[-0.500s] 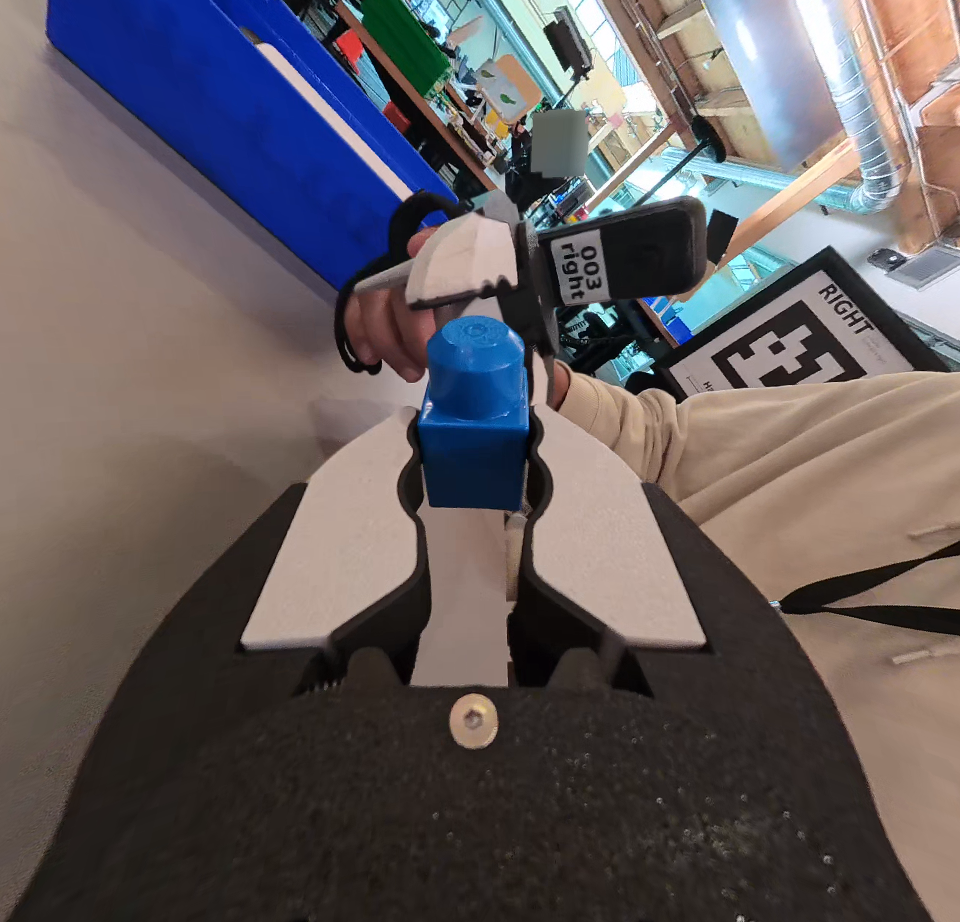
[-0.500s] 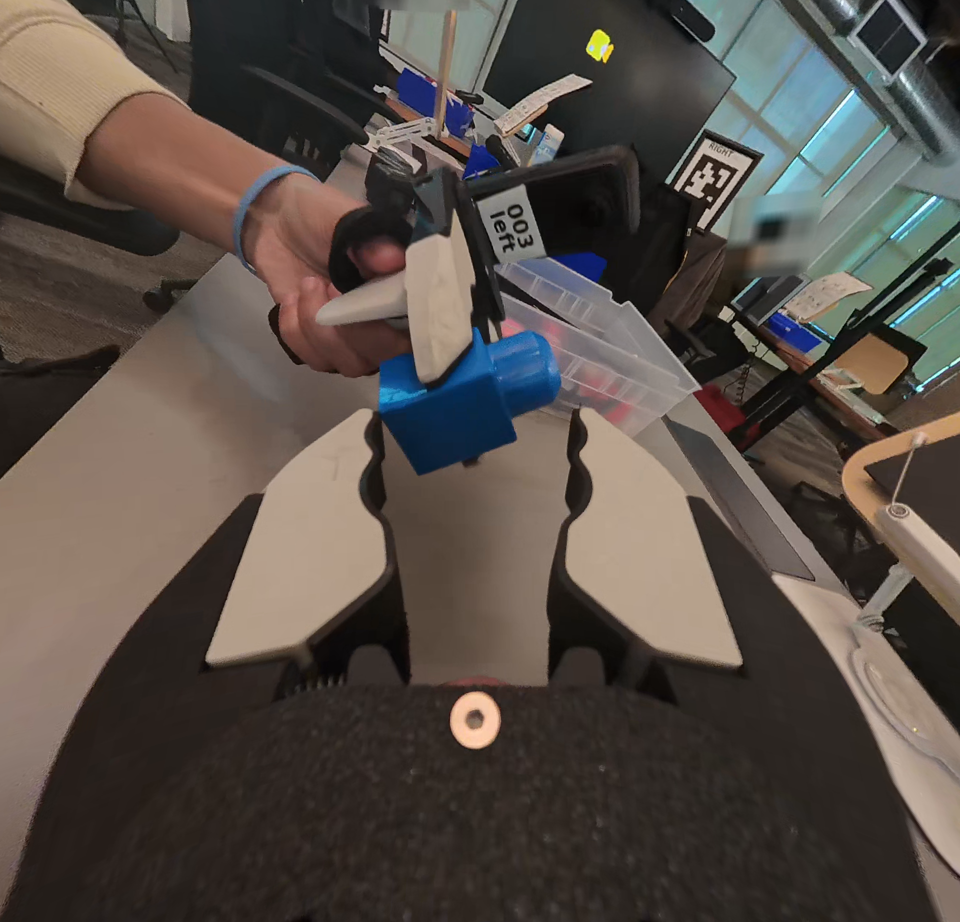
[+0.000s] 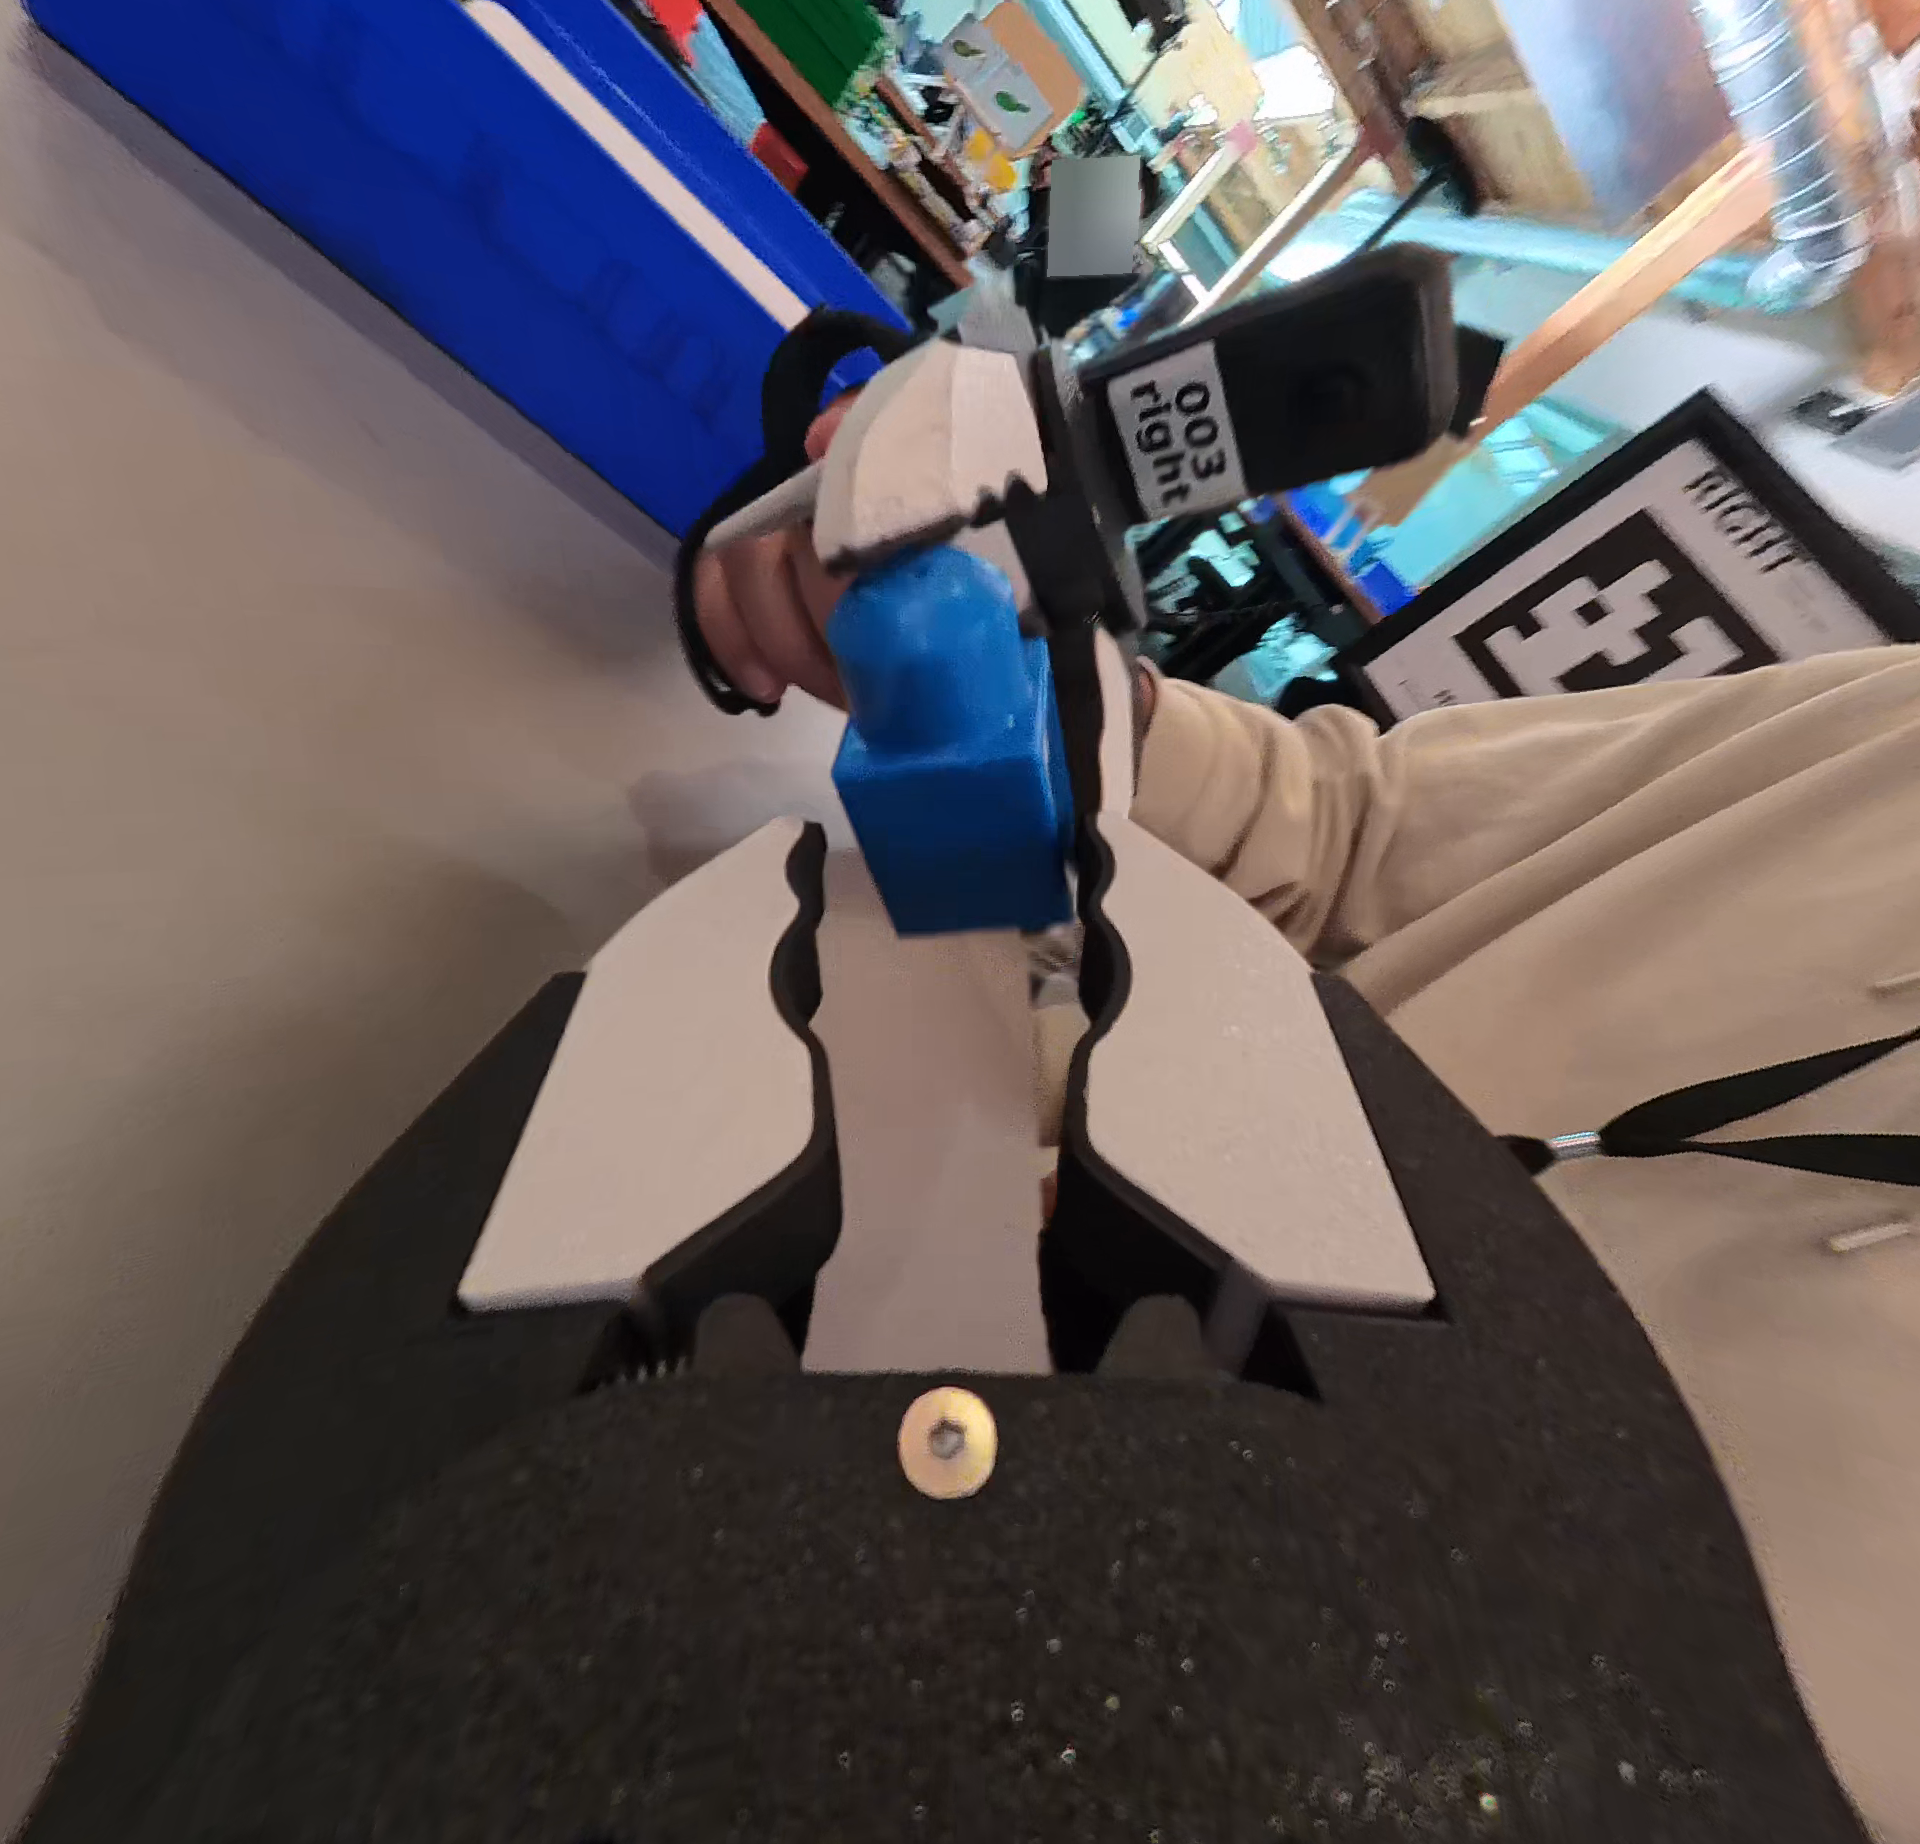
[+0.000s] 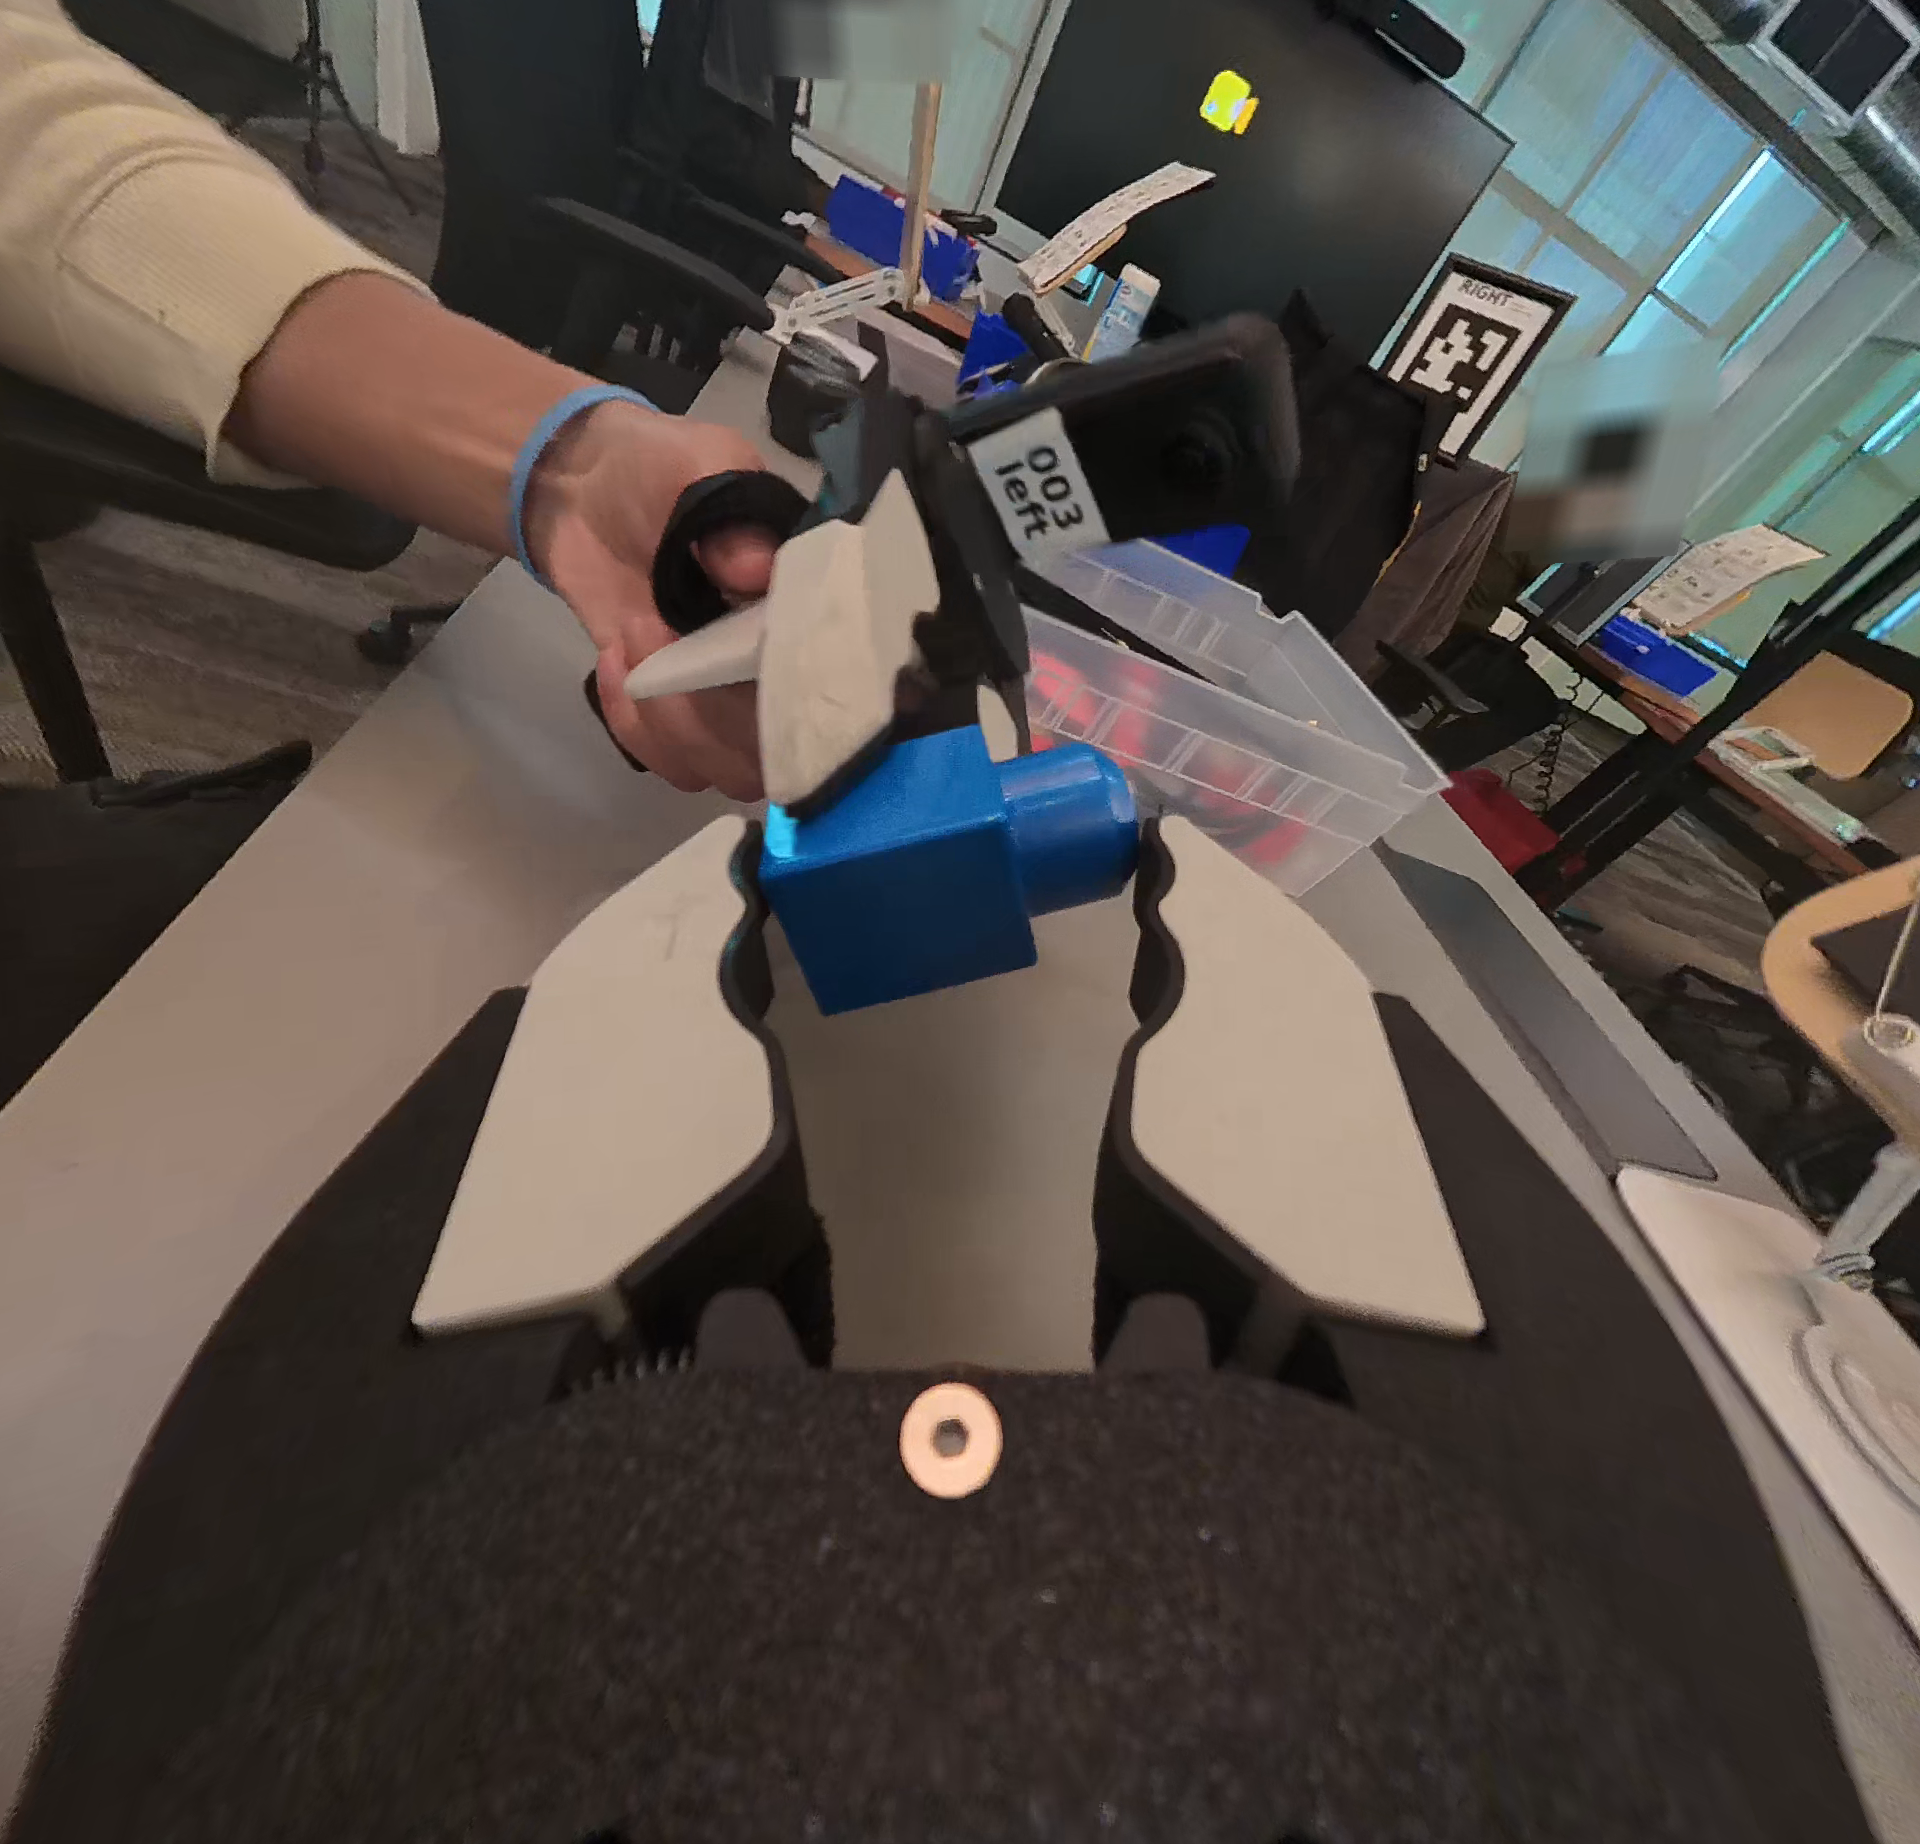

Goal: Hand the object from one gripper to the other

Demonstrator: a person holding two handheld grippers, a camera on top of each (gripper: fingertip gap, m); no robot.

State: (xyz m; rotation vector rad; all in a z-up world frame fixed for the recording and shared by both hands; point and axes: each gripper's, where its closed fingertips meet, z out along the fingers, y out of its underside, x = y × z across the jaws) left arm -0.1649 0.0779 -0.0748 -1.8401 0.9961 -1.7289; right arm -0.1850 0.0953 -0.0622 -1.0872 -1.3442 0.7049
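While the blue block (image 4: 904, 901) hangs in the air above the table (image 4: 312, 963), both tools meet on it at the centre of each frame. In the right wrist view, the right gripper (image 4: 945, 838) spans the block lengthwise. One fingertip presses the flat end of the cube and the other presses the end of the round stud, so it appears to be pinching the block. In the left wrist view, the left gripper (image 3: 943, 844) brackets the cube portion. The block touches the finger on the right of the frame, while a thin gap shows beside the finger on the left, so this gripper reads as slightly spread rather than clamped. The block sits tilted between the fingers, stud pointing towards the top of the frame. A blue bin (image 3: 416, 184) lies at upper left of that view, and a clear plastic tray (image 4: 1247, 714) lies right of centre in the other.

Step in hand, as judged: the exchange itself, with the receiving grasp made and the giving grasp being let go. The next move calls for the left gripper to spread fully and back straight away from the cube without dragging it. The right gripper must meanwhile hold firm, since its contact on the rounded stud end looks small.
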